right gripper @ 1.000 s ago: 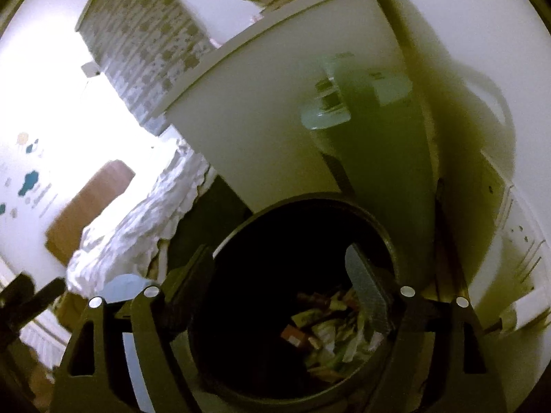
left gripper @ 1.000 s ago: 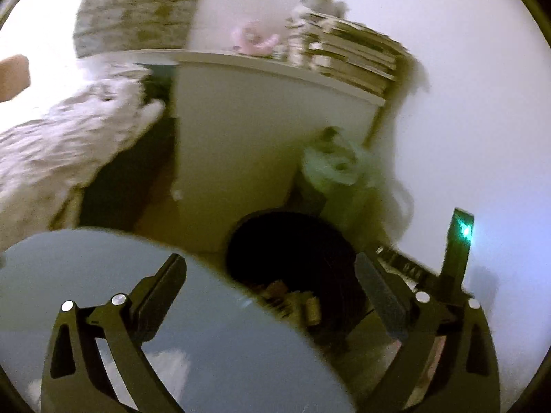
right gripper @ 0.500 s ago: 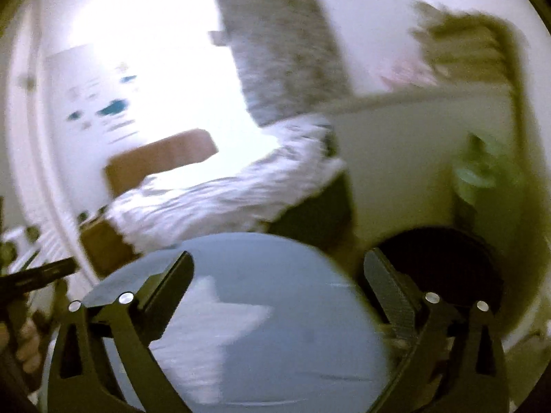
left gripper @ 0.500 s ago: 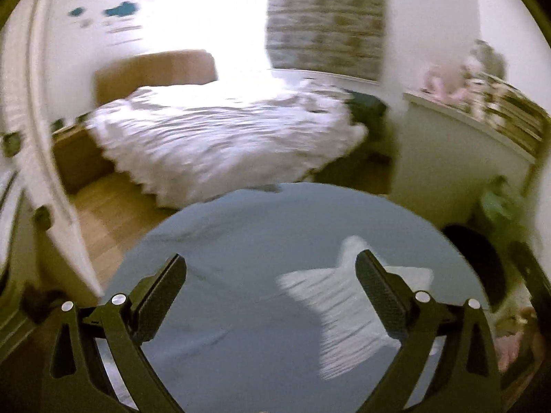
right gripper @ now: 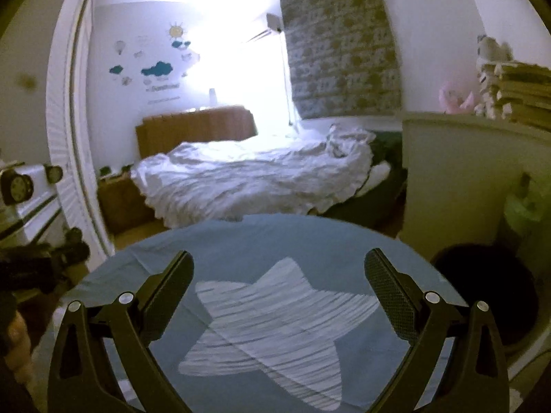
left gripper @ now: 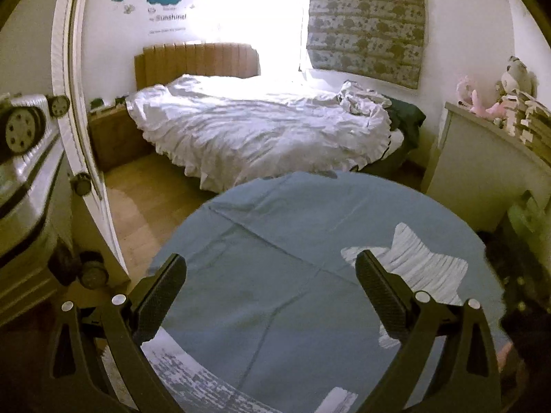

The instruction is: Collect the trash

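Note:
My left gripper (left gripper: 270, 292) is open and empty above a round table with a blue cloth (left gripper: 275, 241) bearing a white star (left gripper: 413, 261). My right gripper (right gripper: 277, 292) is open and empty above the same table (right gripper: 241, 237), over the star (right gripper: 275, 320). The black trash bin (right gripper: 482, 282) stands on the floor to the right of the table; only its dark rim shows at the right edge in the left wrist view (left gripper: 506, 251). No loose trash shows on the cloth. Printed paper (left gripper: 179, 368) lies at the table's near edge.
A bed with a white duvet (left gripper: 258, 130) stands beyond the table. A white cabinet (right gripper: 458, 179) with stacked books (right gripper: 516, 86) stands at the right, a green-bagged bin (right gripper: 527, 206) beside it. A white door (left gripper: 79, 103) and suitcase wheels (left gripper: 20, 127) are at the left.
Both grippers have swung left and up, away from the black bin and its trash, and now face the table and bed. Both stay open and empty.

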Demonstrator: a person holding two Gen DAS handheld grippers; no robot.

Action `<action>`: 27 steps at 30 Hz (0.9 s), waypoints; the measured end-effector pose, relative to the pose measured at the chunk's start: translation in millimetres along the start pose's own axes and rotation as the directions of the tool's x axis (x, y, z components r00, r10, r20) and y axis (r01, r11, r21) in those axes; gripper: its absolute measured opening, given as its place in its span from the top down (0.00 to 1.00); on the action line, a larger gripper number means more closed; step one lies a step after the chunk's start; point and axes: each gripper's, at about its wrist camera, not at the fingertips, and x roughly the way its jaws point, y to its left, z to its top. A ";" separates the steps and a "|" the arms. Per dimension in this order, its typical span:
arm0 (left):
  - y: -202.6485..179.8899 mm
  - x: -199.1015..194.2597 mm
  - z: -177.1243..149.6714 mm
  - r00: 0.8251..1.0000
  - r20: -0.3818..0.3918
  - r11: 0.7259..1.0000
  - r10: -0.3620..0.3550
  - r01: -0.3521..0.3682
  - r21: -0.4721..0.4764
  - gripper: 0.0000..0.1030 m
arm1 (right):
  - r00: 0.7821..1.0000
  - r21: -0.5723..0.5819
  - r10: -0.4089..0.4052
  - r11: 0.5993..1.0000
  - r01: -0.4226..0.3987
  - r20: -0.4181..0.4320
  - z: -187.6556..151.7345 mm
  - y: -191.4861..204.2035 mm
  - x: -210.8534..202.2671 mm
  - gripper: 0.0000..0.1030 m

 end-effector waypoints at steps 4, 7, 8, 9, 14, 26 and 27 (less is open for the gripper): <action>2.7 5.3 -8.8 1.000 -0.029 1.000 -0.012 0.012 -0.010 0.05 | 0.999 -0.013 -0.024 1.000 0.025 0.040 0.7 -1.1 -6.0 0.05; 2.2 3.4 -10.3 1.000 -0.021 1.000 -0.015 0.015 -0.007 0.05 | 0.998 -0.020 -0.030 0.999 0.031 0.061 0.1 -1.4 -10.9 0.05; 2.6 2.2 -10.6 1.000 -0.018 1.000 -0.017 0.017 -0.007 0.05 | 0.998 -0.019 -0.031 0.999 0.032 0.063 -0.4 -1.6 -11.3 0.05; 3.7 1.8 -10.5 1.000 -0.017 1.000 -0.018 0.018 -0.008 0.05 | 0.997 -0.016 -0.033 0.999 0.034 0.066 -0.8 -2.6 -12.6 0.05; 7.4 2.4 -10.6 1.000 -0.019 1.000 -0.025 0.024 -0.017 0.05 | 0.996 -0.003 -0.040 0.999 0.041 0.077 -3.2 -6.0 -20.2 0.05; 7.3 0.6 -11.0 0.999 -0.013 1.000 -0.030 0.030 -0.006 0.05 | 0.996 -0.007 -0.041 0.999 0.042 0.084 -4.2 -4.9 -20.3 0.05; 7.1 0.8 -11.3 0.999 -0.013 1.000 -0.031 0.031 -0.006 0.05 | 0.996 -0.007 -0.041 0.999 0.042 0.084 -4.1 -5.2 -20.2 0.05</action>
